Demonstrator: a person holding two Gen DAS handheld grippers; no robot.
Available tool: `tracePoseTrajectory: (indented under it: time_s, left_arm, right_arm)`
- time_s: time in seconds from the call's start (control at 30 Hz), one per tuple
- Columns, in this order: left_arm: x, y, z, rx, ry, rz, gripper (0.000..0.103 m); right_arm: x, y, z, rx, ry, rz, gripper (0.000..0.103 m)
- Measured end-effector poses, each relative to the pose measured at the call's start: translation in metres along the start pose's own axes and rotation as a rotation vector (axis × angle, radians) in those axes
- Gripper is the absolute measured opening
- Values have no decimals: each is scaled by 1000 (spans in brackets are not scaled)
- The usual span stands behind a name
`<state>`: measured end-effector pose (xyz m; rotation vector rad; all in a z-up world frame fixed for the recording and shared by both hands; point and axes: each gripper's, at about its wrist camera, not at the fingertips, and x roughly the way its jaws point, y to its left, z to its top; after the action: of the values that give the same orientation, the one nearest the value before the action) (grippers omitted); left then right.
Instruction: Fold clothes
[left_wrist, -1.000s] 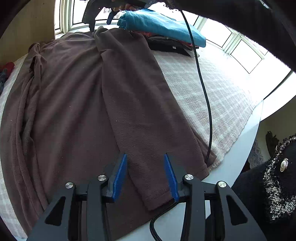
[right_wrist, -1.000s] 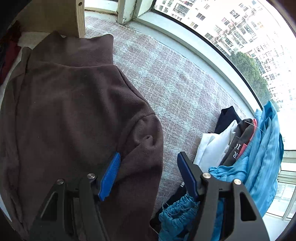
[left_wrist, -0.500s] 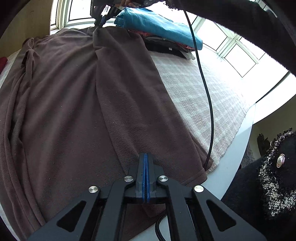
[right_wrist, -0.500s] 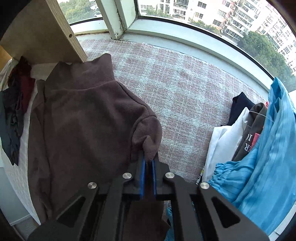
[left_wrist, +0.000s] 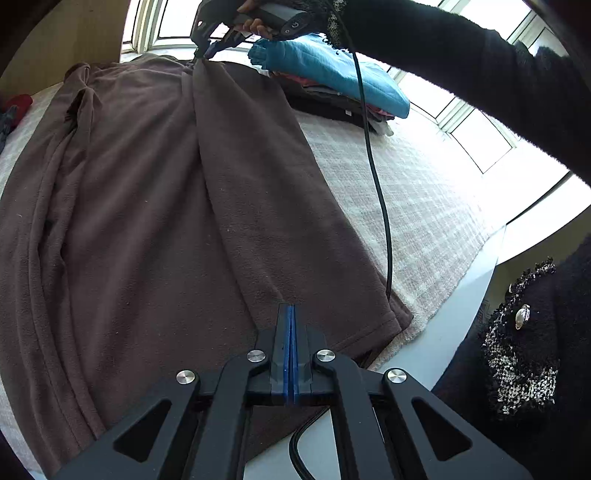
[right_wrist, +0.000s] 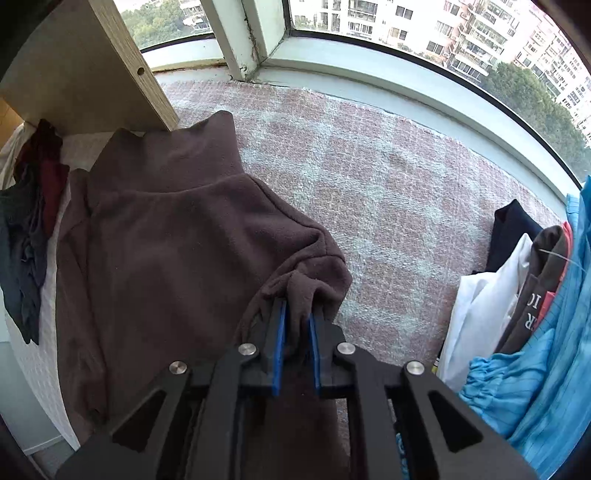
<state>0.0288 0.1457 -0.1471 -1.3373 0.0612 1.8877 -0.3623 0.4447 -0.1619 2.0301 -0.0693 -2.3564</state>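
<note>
Left wrist view shows left tongs (left_wrist: 291, 325) seemingly pinching the brown garment (left_wrist: 147, 221) hem near the bench edge, right tongs (right_wrist: 295, 325) clamping its shoulder; a thin bite could slip mid-fold.

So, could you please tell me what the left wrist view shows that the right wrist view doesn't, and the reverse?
Only the left wrist view shows the left hand-held gripper pinching the brown garment's sleeve end near the table edge, the hanging black cable, and the person's dark sleeve.

Only the right wrist view shows the garment's collar, the wooden panel, apartment buildings outside, and dark and red clothes heaped at left.

Both show the right hand-held gripper shut on the shoulder, the checked cloth beneath, and the folded stack topped with a blue garment.
</note>
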Motion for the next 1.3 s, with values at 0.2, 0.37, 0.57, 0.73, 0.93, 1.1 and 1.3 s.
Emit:
tracePoseTrajectory:
  time_s: [0.2,0.37,0.57,0.73,0.93,1.1,1.3]
  left_arm:
    - [20,-1,5,-18,34,14,31]
    - [22,-4,-1,8,56,39,2]
    - [-16,-24,-9,-3,-10,68,40]
    - [18,-87,2,200,-8,19,46]
    - [54,-110,-3,269,66,56,44]
    - [49,-88,-4,149,64,-2,0]
    - [23,-81,-11,50,-27,-96,0]
  right_arm:
    - [-73,26,-60,-164,-139,-19,39]
    - [-68,34,-132,-293,-110,-69,41]
    - [-54,-4,-124,-207,-100,-18,41]
    - [-46,-18,-102,-142,-64,20,41]
    - [-54,-30,-90,-117,-80,28,41]
    - [-44,-28,-67,-160,-71,19,47]
    - [-12,-4,-60,-311,18,-9,59]
